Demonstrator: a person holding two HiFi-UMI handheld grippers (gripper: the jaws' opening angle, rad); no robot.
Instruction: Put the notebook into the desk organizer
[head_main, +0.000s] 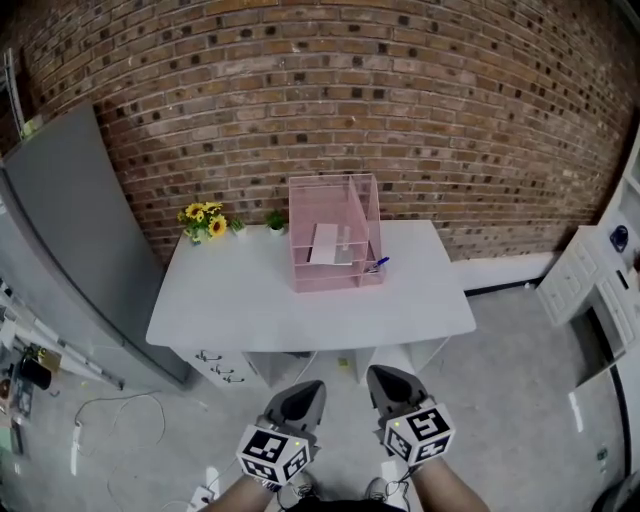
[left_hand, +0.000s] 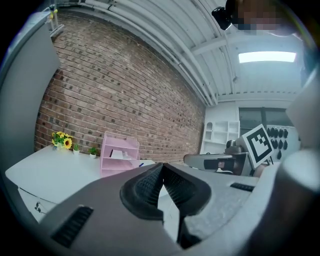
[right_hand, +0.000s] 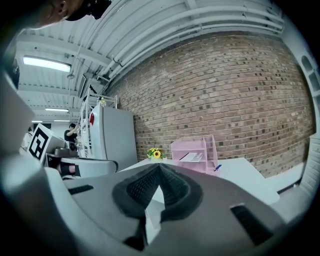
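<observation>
A pink desk organizer (head_main: 335, 235) stands at the back of the white desk (head_main: 250, 300). A white notebook (head_main: 325, 243) lies flat on one of its shelves. The organizer also shows far off in the left gripper view (left_hand: 119, 152) and in the right gripper view (right_hand: 195, 150), where the notebook (right_hand: 192, 156) is seen on a shelf. My left gripper (head_main: 306, 390) and right gripper (head_main: 386, 377) hang side by side in front of the desk, well short of it and above the floor. Both are shut with nothing between the pads (left_hand: 150, 185) (right_hand: 142, 186).
Sunflowers (head_main: 203, 220) and a small green plant (head_main: 276, 220) sit at the desk's back left. A blue pen (head_main: 378, 264) lies beside the organizer. A tall grey cabinet (head_main: 70, 230) stands to the left, white shelving (head_main: 590, 280) to the right, a brick wall (head_main: 400, 110) behind.
</observation>
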